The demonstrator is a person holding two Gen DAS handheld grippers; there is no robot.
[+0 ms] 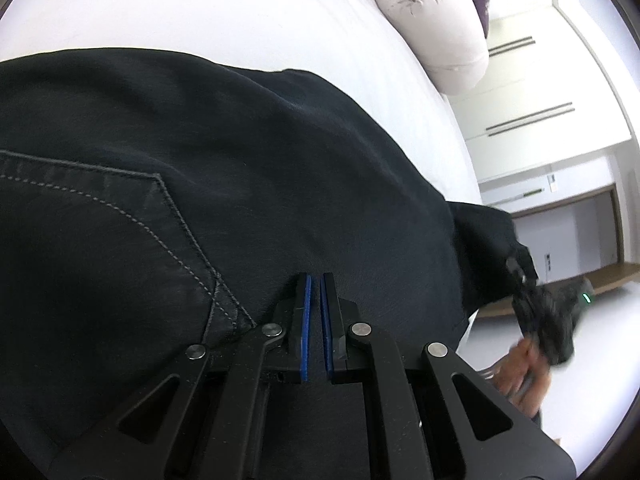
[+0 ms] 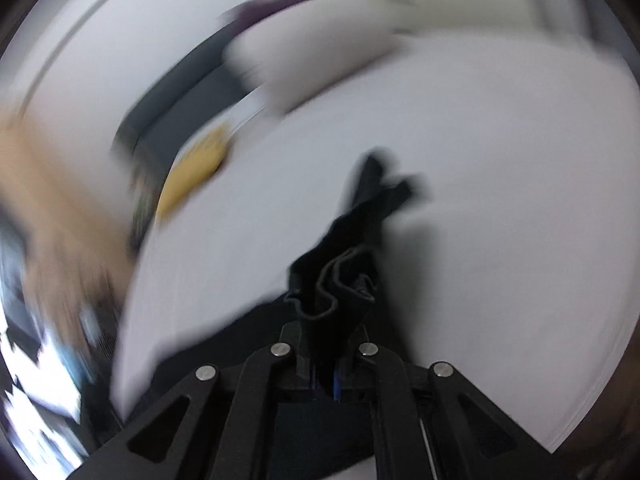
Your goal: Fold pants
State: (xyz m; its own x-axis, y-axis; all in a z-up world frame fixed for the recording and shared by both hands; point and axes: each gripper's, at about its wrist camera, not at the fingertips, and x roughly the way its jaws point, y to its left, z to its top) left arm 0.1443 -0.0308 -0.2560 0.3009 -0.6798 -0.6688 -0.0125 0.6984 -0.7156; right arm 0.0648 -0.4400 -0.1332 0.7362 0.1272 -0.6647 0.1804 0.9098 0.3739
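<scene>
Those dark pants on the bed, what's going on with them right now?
A person is folding dark pants spread over a white bed, with a handheld tool in each hand. The right tool is shut on a bunched edge of the fabric; its view is smeared with motion blur. The left tool sits over the cloth beside a stitched back pocket, its blue pads nearly together; whether it pinches fabric isn't clear. A pale pillow lies further up the bed.
</scene>
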